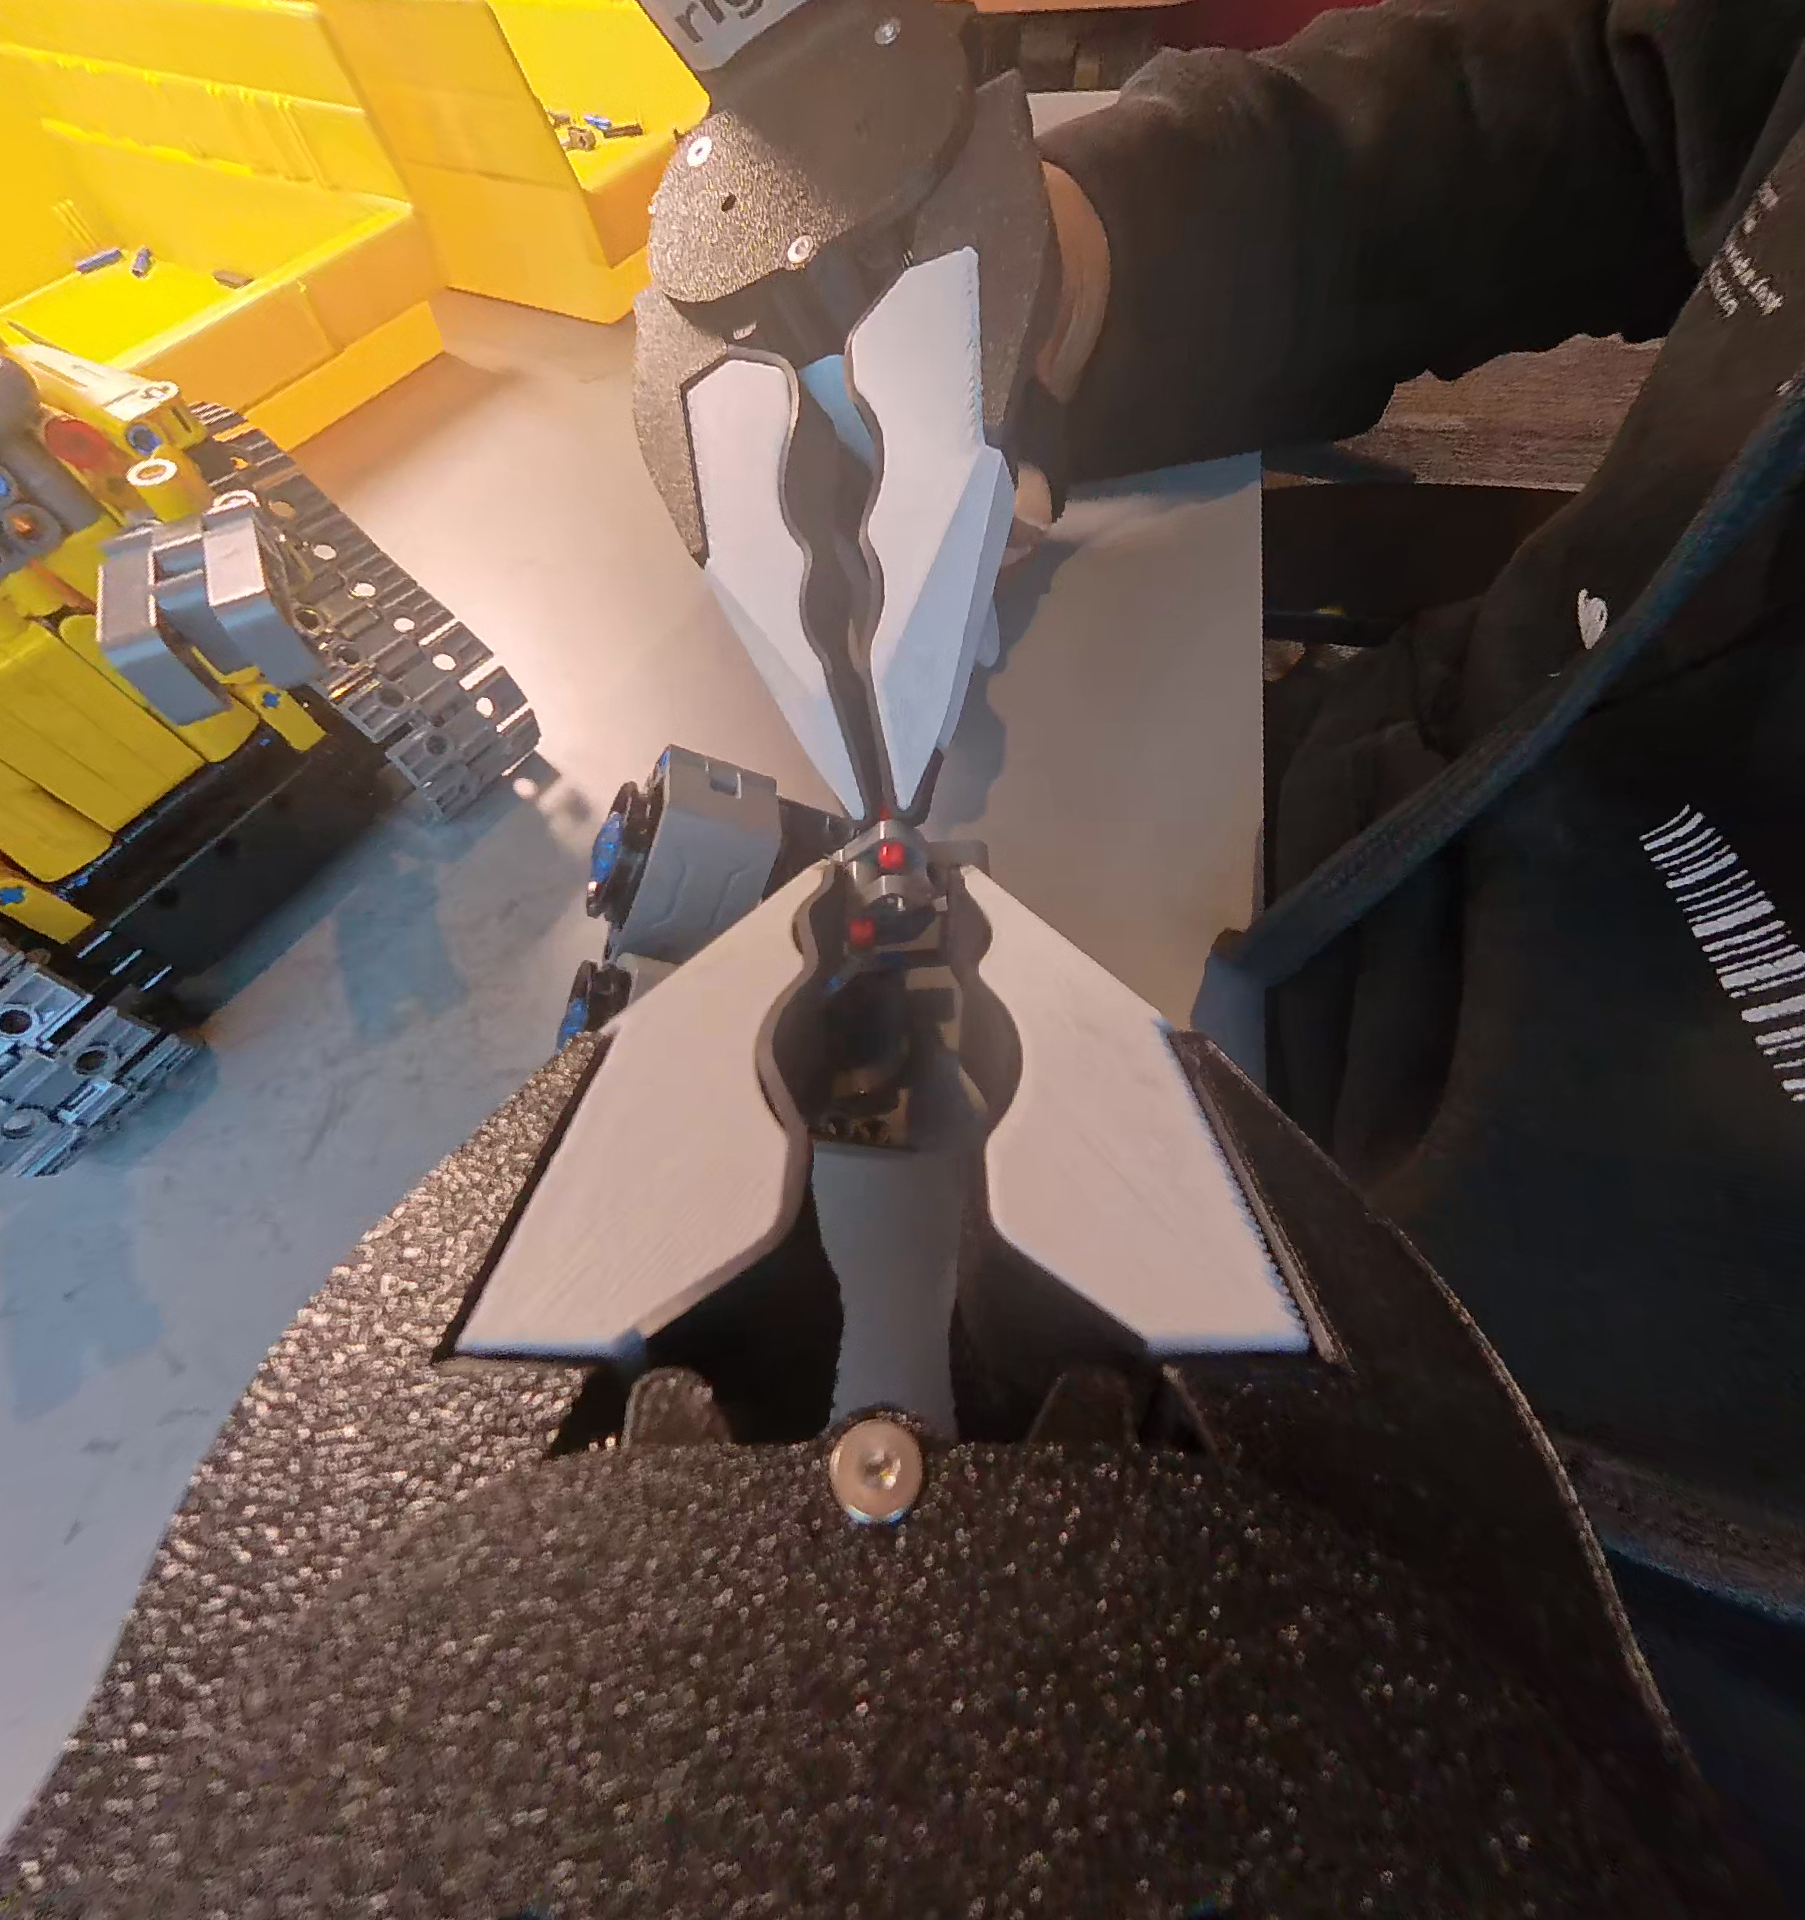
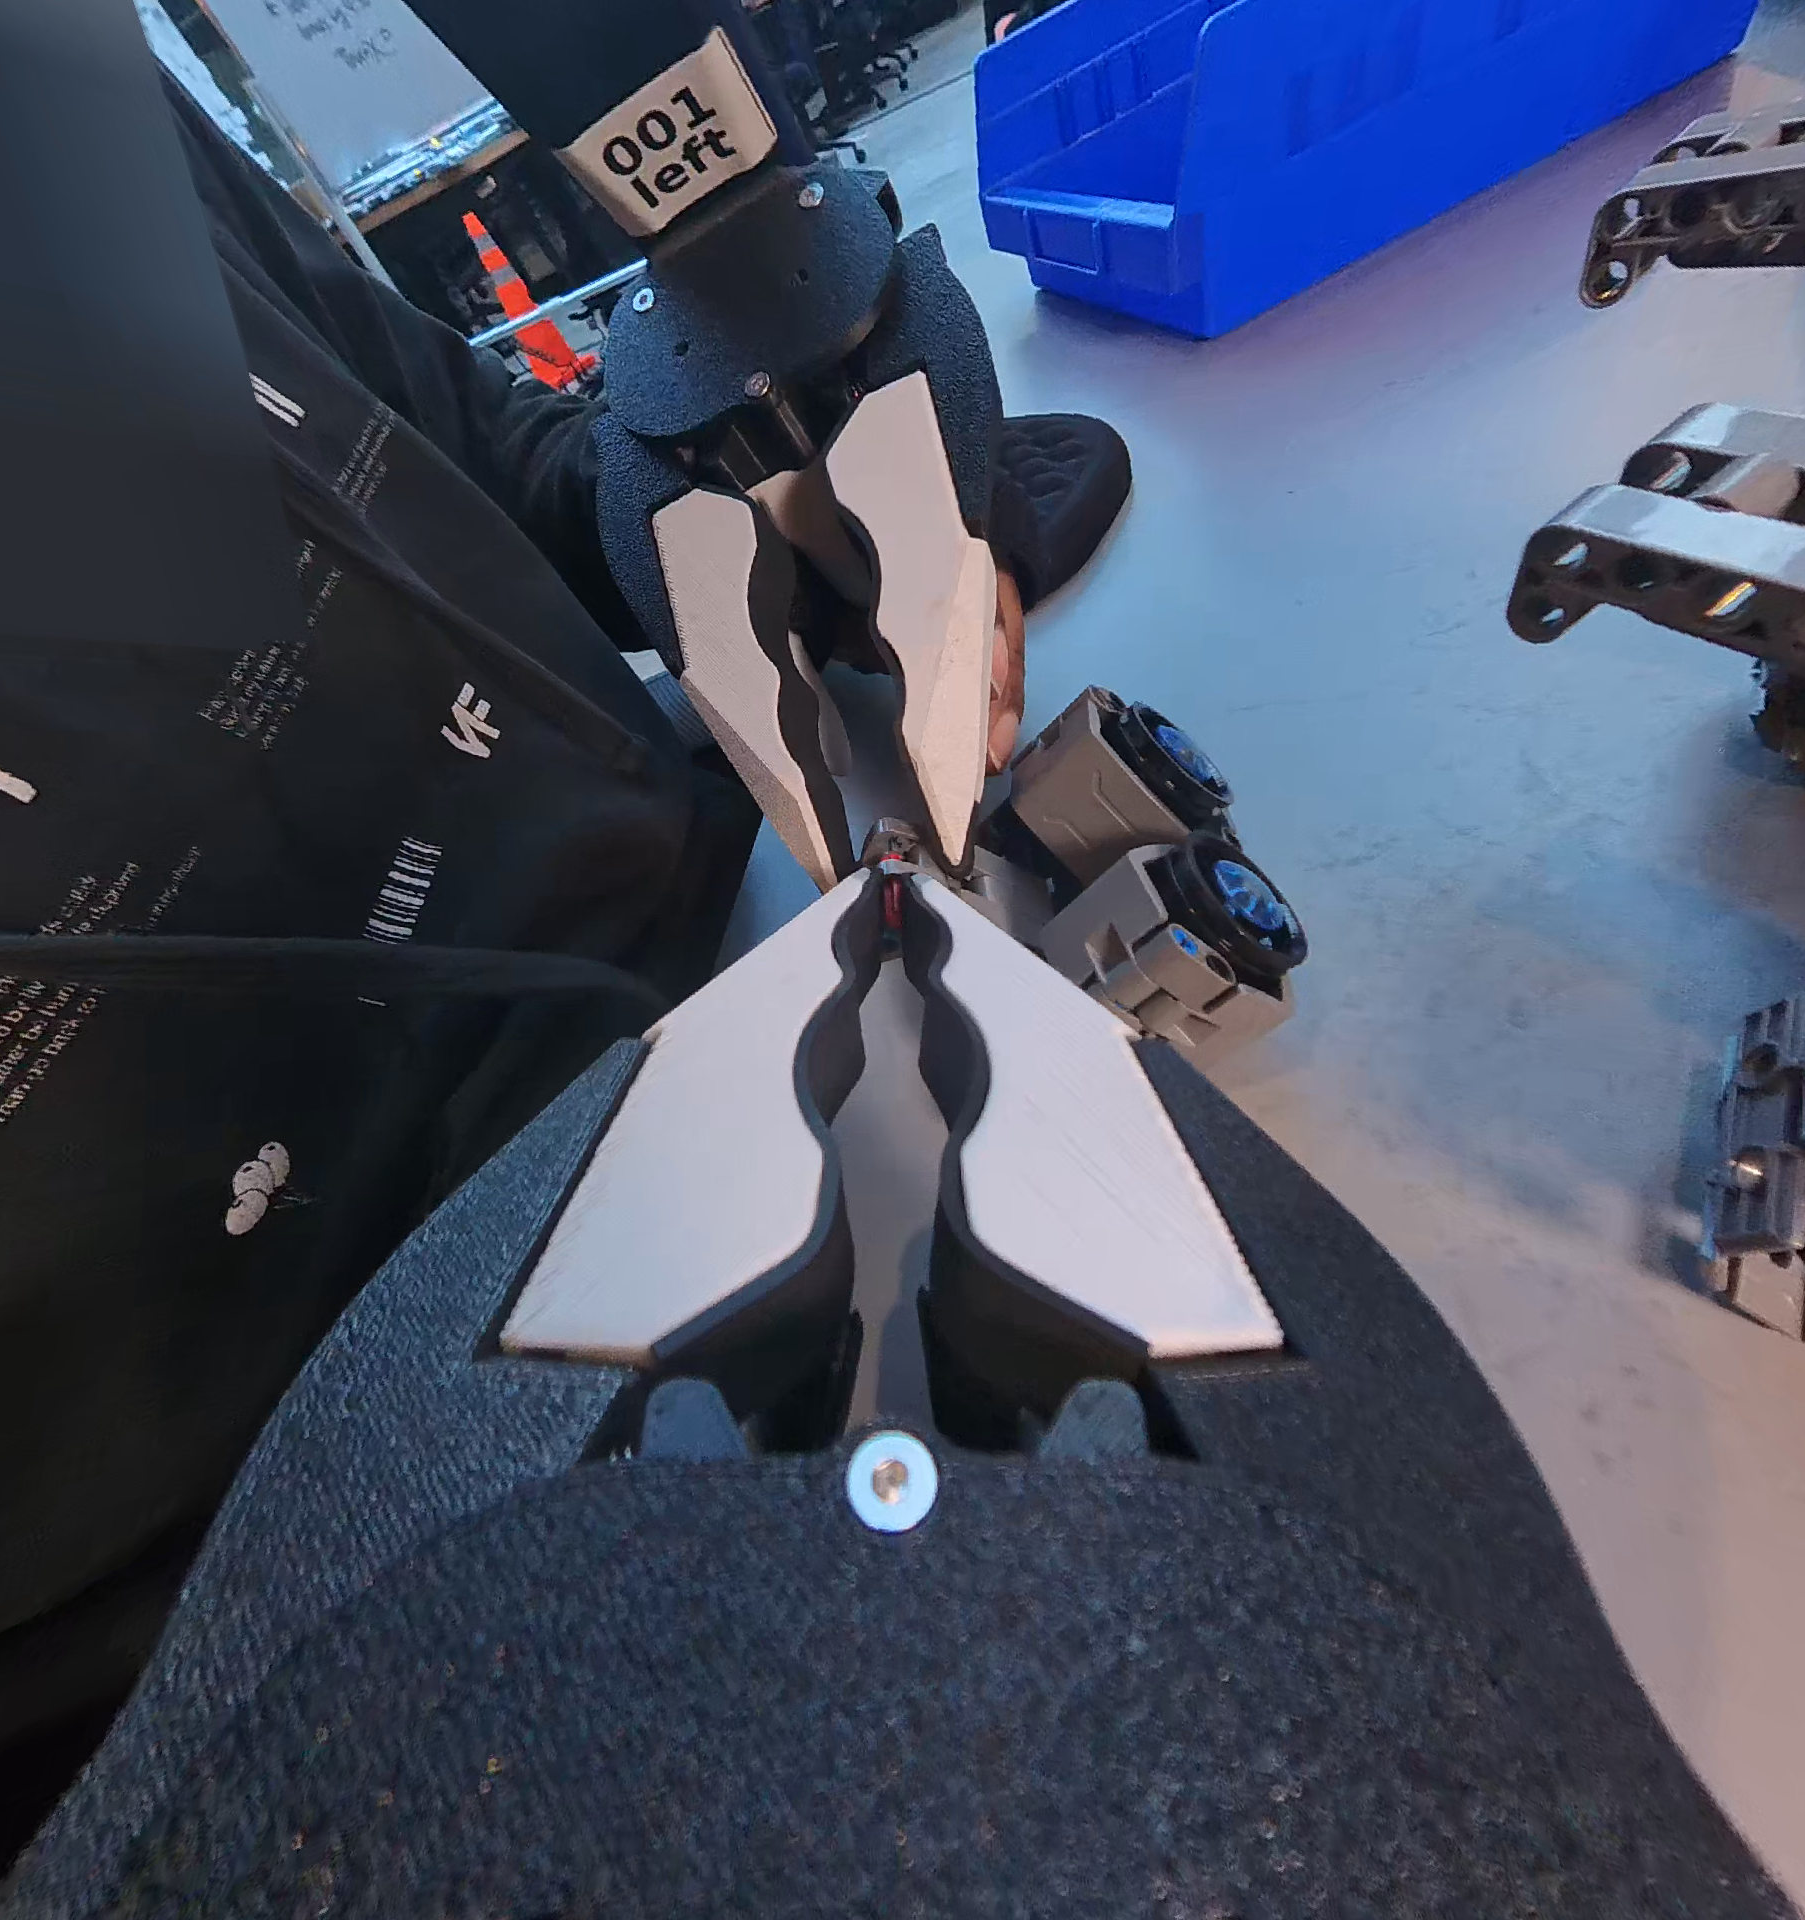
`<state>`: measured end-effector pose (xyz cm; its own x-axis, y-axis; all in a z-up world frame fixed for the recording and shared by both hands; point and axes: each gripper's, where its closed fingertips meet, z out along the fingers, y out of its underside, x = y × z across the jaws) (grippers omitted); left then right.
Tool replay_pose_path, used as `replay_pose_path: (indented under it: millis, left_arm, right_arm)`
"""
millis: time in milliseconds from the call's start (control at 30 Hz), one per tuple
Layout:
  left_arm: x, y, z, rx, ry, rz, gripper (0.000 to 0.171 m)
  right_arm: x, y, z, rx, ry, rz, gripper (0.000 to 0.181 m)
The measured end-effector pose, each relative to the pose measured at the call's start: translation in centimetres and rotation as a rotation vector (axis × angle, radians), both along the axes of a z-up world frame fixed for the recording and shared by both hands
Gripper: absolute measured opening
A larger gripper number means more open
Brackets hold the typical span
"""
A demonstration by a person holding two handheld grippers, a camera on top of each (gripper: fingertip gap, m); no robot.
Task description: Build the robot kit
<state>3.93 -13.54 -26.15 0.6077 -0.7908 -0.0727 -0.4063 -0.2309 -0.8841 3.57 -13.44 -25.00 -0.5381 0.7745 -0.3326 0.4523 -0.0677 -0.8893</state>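
Observation:
My left gripper [image 1: 896,894] is shut on a small grey connector [image 1: 893,868] with red pins, at the end of a grey motor assembly [image 1: 690,862] with blue hubs. The assembly is held just above the grey table [image 1: 462,582]. My right gripper [image 2: 890,896] is shut on a red pin [image 2: 887,902] that sticks out of that connector. The two grippers meet tip to tip. In the left wrist view the right gripper [image 1: 885,812] comes in from above. In the right wrist view the left gripper [image 2: 893,847] straddles the connector, and the motor assembly [image 2: 1126,800] lies to the right.
A yellow tracked brick vehicle [image 1: 98,675] and yellow bins [image 1: 254,208] stand to the left. A blue bin [image 2: 1293,156], grey beam assemblies [image 2: 1708,582] and a grey track piece [image 2: 1791,1164] lie on the table. A person in black clothing [image 1: 1500,727] is close by. Both grippers' tips are close together, under 4 cm apart.

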Motion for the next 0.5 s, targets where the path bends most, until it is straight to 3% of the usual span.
replay_pose_path:
  millis: [500]
  left_arm:
    - [0.69,-0.57,-0.23,0.015,-0.008,-0.034,0.020]
  right_arm:
    - [0.91,-0.59,-0.24,0.073,0.023,0.058,0.001]
